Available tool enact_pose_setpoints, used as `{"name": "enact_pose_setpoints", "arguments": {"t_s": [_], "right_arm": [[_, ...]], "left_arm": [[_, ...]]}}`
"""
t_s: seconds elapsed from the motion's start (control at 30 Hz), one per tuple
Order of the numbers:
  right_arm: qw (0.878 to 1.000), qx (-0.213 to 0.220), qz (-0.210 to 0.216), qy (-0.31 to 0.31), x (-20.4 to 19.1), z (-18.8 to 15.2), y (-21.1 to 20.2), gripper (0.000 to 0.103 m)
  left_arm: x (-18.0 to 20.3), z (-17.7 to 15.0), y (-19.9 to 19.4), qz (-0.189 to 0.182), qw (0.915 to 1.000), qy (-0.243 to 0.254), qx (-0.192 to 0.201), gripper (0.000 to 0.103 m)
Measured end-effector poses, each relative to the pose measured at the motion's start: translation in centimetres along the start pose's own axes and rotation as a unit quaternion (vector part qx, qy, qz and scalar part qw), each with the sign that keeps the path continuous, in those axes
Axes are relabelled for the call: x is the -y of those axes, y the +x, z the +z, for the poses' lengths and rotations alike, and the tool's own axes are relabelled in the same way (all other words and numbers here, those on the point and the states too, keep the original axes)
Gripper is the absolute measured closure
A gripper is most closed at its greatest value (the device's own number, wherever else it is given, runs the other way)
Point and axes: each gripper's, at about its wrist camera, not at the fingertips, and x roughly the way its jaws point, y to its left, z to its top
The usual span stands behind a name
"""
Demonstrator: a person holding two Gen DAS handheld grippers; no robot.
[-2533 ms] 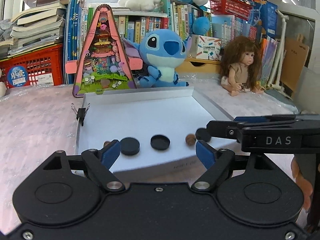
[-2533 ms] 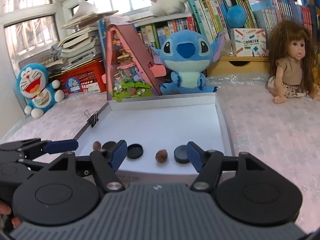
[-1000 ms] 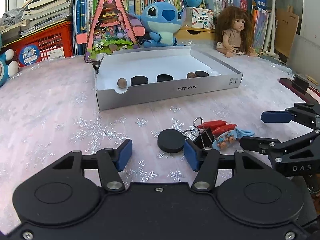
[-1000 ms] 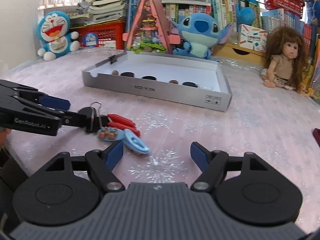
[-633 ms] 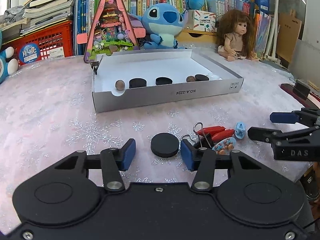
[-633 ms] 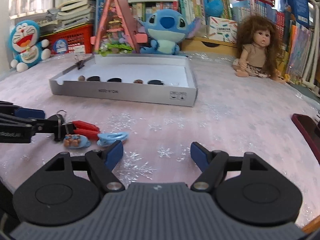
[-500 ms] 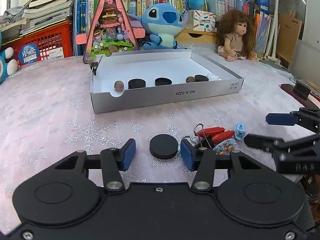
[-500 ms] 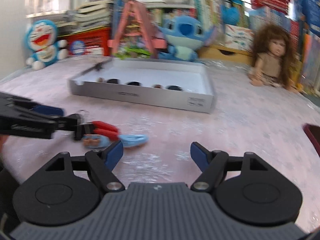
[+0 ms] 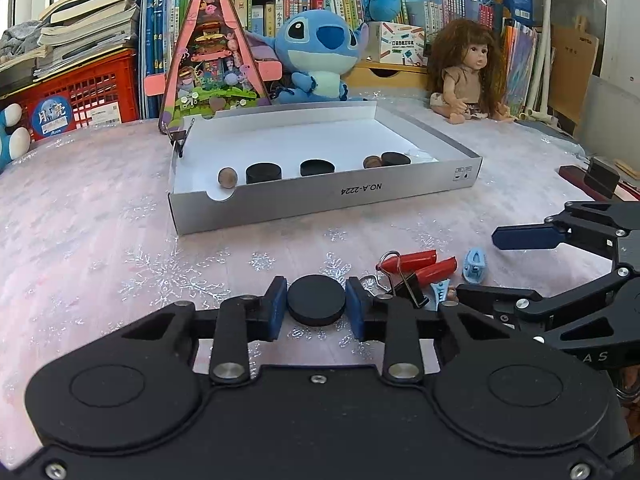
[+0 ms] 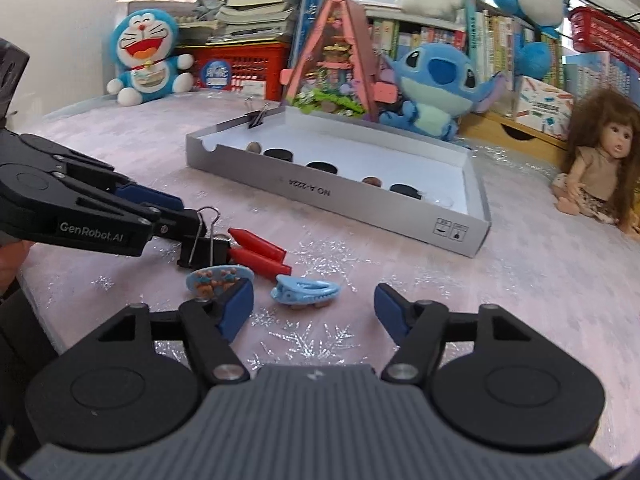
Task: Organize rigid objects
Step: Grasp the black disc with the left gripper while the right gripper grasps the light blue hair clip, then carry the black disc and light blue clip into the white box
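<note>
Rigid-object tray (image 9: pixel 320 208), grey card, mid-table (image 9: pixel 100 240), well beyond both grippers; already holding three black discs (image 9: pixel 263 172) and two nuts (image 9: pixel 227 178) in a row behind the near wall. Left gripper (image 9: pixel 316 304) low over the cloth, jaws closing, blue pads (image 9: pixel 276 308) against the rim of the loose black disc (image 9: pixel 316 298) on either side; disc flat on the table, near edge. Right gripper (image 10: pixel 312 304) jaws fairly wide but closing, nothing pressed between them; blue hair clip (image 10: pixel 306 292) lying just ahead, between the fingertips, untouched. Red clips (image 9: pixel 416 262) and black binder clip (image 9: pixel 404 284) heaped just beside the left gripper's right finger, wire handle of the binder clip nearly at the pad. Patterned oval clip (image 10: pixel 220 276) partly under the right gripper's left fingertip. Risks, as judged: thin smooth rim gripped edge-on, so likely to pivot or squirt out on lift if pinched off-centre; possible snag of the wire handle on the finger, dragging the heap toward the table edge; two grippers working close together, hence a chance of fingers colliding over the clips; closing on the blue clip possibly nudging the oval clip or catching both at once. Small round nuts liable to roll if the tray wall is bumped on delivery.
</note>
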Motion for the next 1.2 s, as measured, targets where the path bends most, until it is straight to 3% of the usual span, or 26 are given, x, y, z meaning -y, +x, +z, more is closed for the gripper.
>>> {"name": "enact_pose_setpoints", "arguments": {"t_s": [0.1, 0.23, 0.73, 0.97, 1.2], "right_arm": [[1.000, -0.004, 0.016, 0.002, 0.3, 0.3, 0.1, 0.036], [1.000, -0.009, 0.022, 0.012, 0.5, 0.6, 0.2, 0.059], [0.999, 0.007, -0.018, 0.034, 1.9, 2.7, 0.2, 0.059], [0.996, 0.009, -0.046, 0.081, 5.3, 5.7, 1.2, 0.060], [0.987, -0.022, -0.052, 0.150, 9.8, 9.0, 4.1, 0.060]], "left_arm": [[0.0, 0.0, 0.0, 0.000, 1.0000, -0.001, 0.000, 0.073], [0.1, 0.2, -0.1, -0.003, 1.0000, -0.001, 0.000, 0.073], [-1.4, 3.8, -0.1, 0.004, 0.9997, -0.015, 0.018, 0.074], [-3.2, 7.5, 1.4, 0.013, 0.9989, -0.036, 0.027, 0.074], [-4.9, 11.7, 4.6, 0.019, 0.9972, -0.070, 0.020, 0.074]]}}
